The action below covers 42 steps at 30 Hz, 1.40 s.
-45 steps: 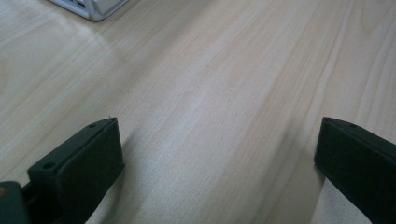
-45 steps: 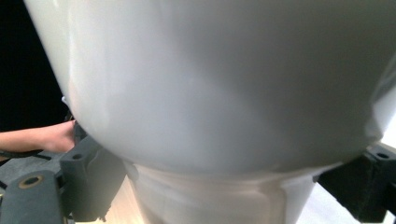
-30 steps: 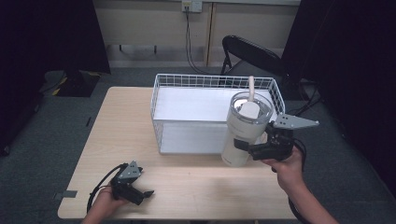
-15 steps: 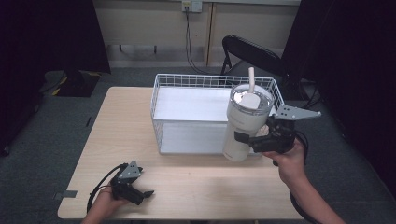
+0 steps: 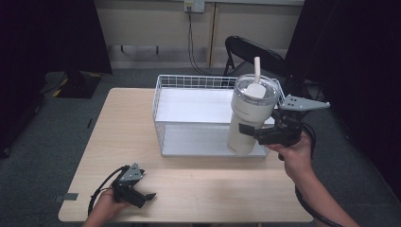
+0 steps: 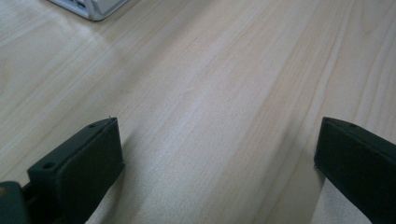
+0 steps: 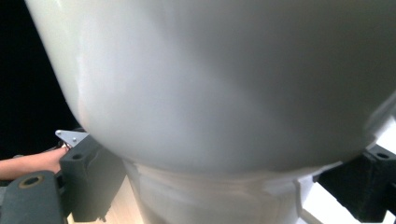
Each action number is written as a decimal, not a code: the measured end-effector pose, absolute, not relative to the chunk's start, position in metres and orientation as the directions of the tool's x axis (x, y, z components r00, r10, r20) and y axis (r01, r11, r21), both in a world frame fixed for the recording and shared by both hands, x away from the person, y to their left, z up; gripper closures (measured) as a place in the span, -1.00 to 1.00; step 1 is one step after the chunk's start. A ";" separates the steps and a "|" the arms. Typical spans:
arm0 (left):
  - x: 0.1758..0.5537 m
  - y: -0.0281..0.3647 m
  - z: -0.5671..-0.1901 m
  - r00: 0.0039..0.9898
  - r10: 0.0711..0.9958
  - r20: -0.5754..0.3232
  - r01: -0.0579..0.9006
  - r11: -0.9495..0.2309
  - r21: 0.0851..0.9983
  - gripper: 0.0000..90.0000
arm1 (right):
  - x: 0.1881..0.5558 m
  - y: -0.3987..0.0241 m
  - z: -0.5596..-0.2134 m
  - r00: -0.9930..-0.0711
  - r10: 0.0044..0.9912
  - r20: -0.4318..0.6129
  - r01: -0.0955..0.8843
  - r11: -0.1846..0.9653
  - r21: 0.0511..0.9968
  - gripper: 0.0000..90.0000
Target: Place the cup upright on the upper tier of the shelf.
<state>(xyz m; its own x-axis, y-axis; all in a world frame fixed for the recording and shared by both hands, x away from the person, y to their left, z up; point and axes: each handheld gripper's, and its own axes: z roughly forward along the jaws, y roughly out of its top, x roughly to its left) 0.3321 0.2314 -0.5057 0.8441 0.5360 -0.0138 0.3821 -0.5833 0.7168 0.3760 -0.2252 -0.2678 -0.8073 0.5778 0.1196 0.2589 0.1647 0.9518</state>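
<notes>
Cream tumbler (image 5: 249,116) with lid and straw was clamped by the right tool (image 5: 257,134) at its lower body, held clear of the surface (image 5: 123,127) at the wire basket's (image 5: 163,101) near right corner. Left tool (image 5: 147,196) rested on the surface near its front left edge, jaws spread wide, holding nothing.

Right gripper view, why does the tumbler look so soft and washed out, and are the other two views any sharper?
In the right gripper view the tumbler sits too close, so it blurs into a pale, featureless surface; in the left gripper view the table's wood grain is fairly sharp but the jaws are soft; the high view is evenly lit over the wire basket, with dark surroundings.
</notes>
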 end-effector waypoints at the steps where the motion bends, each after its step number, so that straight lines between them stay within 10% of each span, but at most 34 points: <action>1: 0.332 0.231 -0.506 0.844 0.536 -0.014 0.382 -0.583 0.717 -0.99 | 0.376 -0.225 -0.268 -0.807 0.578 0.120 0.259 0.165 0.952 -0.77; 42: 0.332 0.231 -0.506 0.843 0.538 -0.011 0.380 -0.582 0.719 -0.99 | 0.424 -0.213 -0.223 -0.742 0.667 0.064 0.235 0.171 0.957 -0.77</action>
<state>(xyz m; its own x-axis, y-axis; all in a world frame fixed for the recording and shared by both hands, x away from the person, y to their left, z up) 0.3320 0.2313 -0.5056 0.8429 0.5380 -0.0105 0.3801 -0.5815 0.7193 0.4237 -0.2134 -0.2234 -0.7419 0.6674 0.0636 0.2355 0.1706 0.9568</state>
